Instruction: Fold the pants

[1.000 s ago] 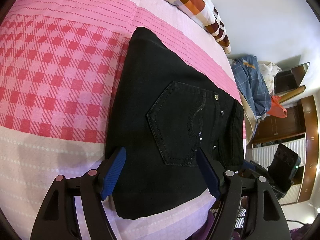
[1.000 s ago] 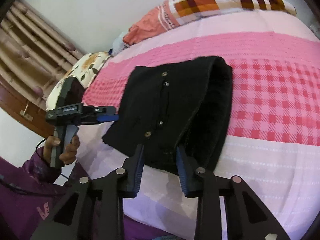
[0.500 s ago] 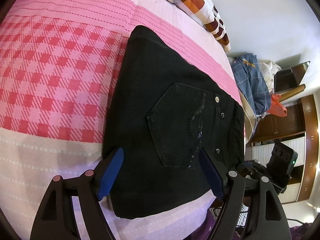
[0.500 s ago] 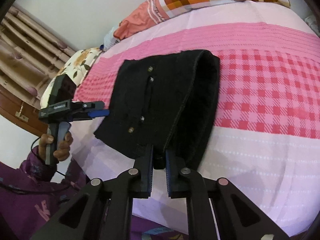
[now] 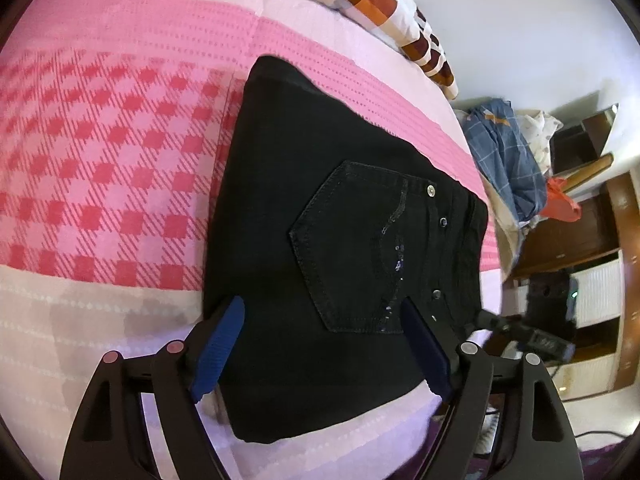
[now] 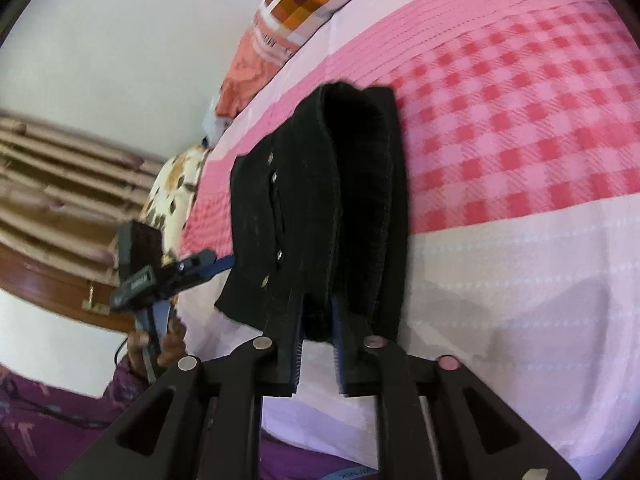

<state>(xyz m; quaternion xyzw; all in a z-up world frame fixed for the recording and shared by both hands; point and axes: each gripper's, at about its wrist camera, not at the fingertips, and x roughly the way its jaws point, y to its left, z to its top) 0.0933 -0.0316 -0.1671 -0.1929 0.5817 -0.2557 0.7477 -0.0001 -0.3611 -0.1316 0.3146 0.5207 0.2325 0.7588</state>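
Left wrist view: black pants (image 5: 320,240) lie folded on the pink checked bed (image 5: 100,184); left claw (image 5: 320,344) spread wide over them, gripping nothing. Right claw (image 6: 316,320) grasps the pants' near edge, jaws just loosened slightly.

The right wrist view is blurred by motion, so the buttons on the black pants (image 6: 280,216) are only small bright dots. The near edge of the pants is hidden behind the right tool (image 6: 316,344), and I cannot tell if its pads press the cloth. In the left wrist view, the right tool (image 5: 532,340) at the lower right is smeared. The bed (image 5: 100,160) is cut by the frame edges.
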